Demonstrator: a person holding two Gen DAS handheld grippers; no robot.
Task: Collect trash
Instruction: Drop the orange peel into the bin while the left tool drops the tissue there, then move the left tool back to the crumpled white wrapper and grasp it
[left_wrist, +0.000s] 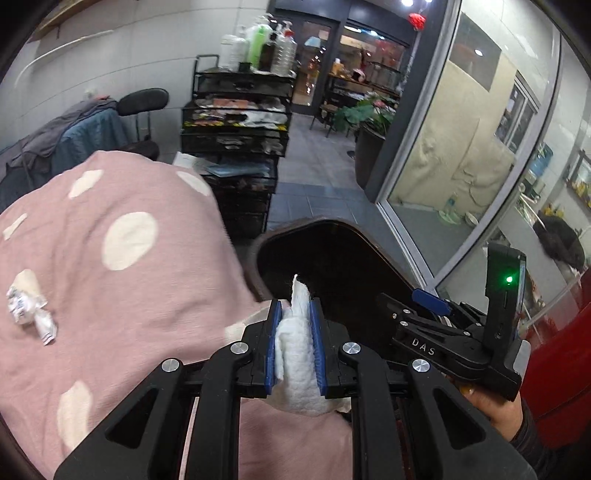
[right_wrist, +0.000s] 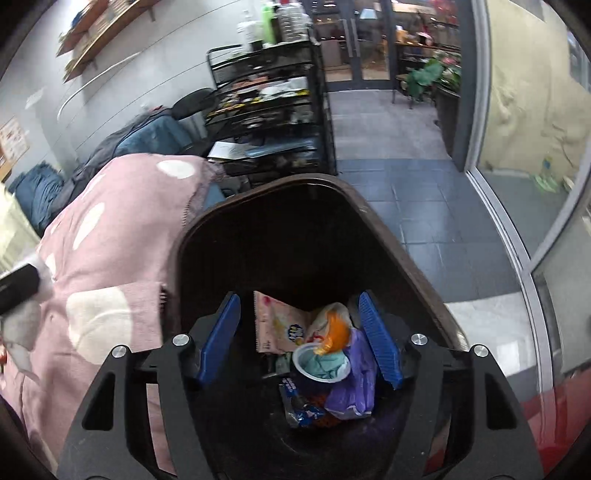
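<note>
Between the blue pads of the left tongs (left_wrist: 295, 347) sits a white wad of tissue (left_wrist: 297, 354), pinched from both sides with its tip sticking up past the fingertips. Those tongs hover at the edge of a pink blanket with pale dots (left_wrist: 122, 280), right where it meets the rim of a dark brown trash bin (left_wrist: 258, 254). Farther left on the blanket lies a crumpled white wrapper (left_wrist: 29, 306), well apart from the held tissue. To the right, the other device with a green light shows in a hand (left_wrist: 498, 410).

Over the bin's mouth, the right tongs (right_wrist: 299, 338) stand wide apart with nothing between the pads. Below them, inside the trash bin (right_wrist: 369, 210), lie a pink snack packet (right_wrist: 277, 325), a small cup with teal stuffing (right_wrist: 319, 363), an orange scrap (right_wrist: 336, 332), a purple bag (right_wrist: 354, 384) and a blue wrapper (right_wrist: 299, 406), all heaped together. The pink blanket (right_wrist: 110, 240) lies just beside the bin on its left. Behind stand a black wire shelf cart (right_wrist: 273, 110) with bottles on top, a grey tiled floor (right_wrist: 406, 199) and glass doors
</note>
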